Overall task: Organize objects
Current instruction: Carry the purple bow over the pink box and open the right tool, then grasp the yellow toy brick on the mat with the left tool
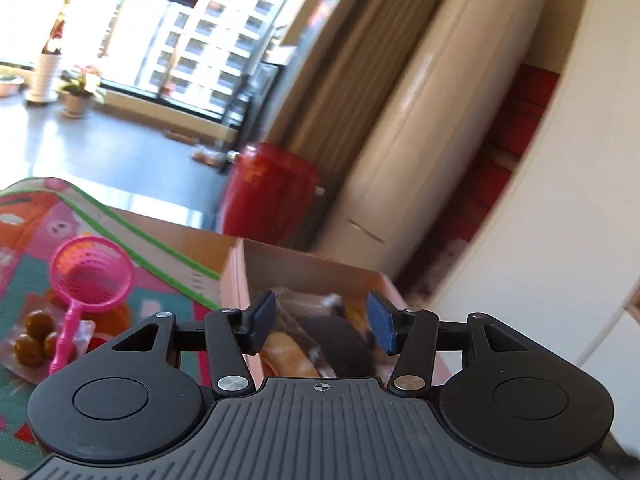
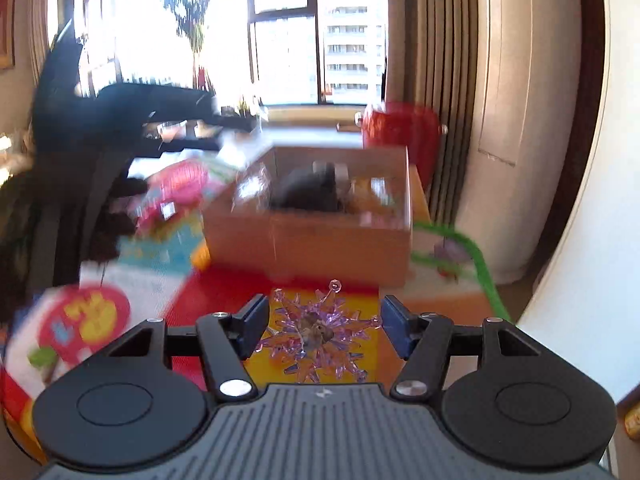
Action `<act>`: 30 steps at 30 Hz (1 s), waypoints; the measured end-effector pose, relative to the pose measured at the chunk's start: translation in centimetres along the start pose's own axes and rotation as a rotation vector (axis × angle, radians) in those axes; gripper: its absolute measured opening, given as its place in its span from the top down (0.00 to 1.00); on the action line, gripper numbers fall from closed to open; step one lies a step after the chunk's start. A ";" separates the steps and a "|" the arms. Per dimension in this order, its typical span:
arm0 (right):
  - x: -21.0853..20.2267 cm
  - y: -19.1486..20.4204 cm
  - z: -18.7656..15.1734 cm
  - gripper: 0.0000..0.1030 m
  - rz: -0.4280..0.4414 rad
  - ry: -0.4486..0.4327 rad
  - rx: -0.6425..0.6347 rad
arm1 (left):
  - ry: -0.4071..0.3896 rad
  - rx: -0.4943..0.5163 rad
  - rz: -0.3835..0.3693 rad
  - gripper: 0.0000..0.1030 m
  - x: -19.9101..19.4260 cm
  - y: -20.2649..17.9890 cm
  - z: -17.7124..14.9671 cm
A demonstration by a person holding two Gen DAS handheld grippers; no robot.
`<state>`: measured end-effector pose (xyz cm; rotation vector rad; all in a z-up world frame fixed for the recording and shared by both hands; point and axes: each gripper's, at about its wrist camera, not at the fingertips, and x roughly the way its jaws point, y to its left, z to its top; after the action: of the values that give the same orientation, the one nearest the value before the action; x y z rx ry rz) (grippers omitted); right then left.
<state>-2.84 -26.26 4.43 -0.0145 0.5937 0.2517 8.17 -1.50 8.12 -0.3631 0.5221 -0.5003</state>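
My left gripper (image 1: pixel 322 322) is open and empty above a cardboard box (image 1: pixel 240 280) that holds a dark object (image 1: pixel 340 344) and wrapped items. A pink toy strainer (image 1: pixel 90 272) and a packet of brown balls (image 1: pixel 34 336) lie on the play mat to its left. My right gripper (image 2: pixel 324 326) is open with a purple crystal ornament (image 2: pixel 320 334) lying on the mat between its fingers. The same box (image 2: pixel 312 236) stands beyond it, with the dark object (image 2: pixel 306 192) inside.
A colourful play mat (image 2: pixel 208 292) covers the floor. A red container (image 1: pixel 268 192) stands behind the box beside a white air conditioner (image 1: pixel 420 140) and curtains. The left gripper's dark blurred shape (image 2: pixel 120 120) is at left in the right wrist view.
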 end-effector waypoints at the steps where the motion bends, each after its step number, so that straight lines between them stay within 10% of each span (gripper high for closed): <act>1: -0.1 -0.3 1.0 0.40 0.007 -0.018 0.009 | 0.022 -0.003 -0.033 0.47 0.0 0.0 0.0; 7: 1.6 -1.1 10.0 0.40 -0.021 -0.170 0.030 | -0.014 -0.040 0.014 0.47 -0.6 0.6 -0.8; 12: 5.3 -2.1 15.5 0.08 -0.102 -0.199 0.040 | 0.032 -0.064 0.108 0.47 -2.0 3.9 -1.9; 30: 8.5 -2.2 -2.0 0.03 -0.076 0.103 0.110 | 0.200 0.150 0.274 0.51 2.7 6.6 -3.3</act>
<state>3.39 -26.61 -2.13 0.0566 0.7076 0.1449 10.74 1.75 1.45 -0.0951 0.7120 -0.3086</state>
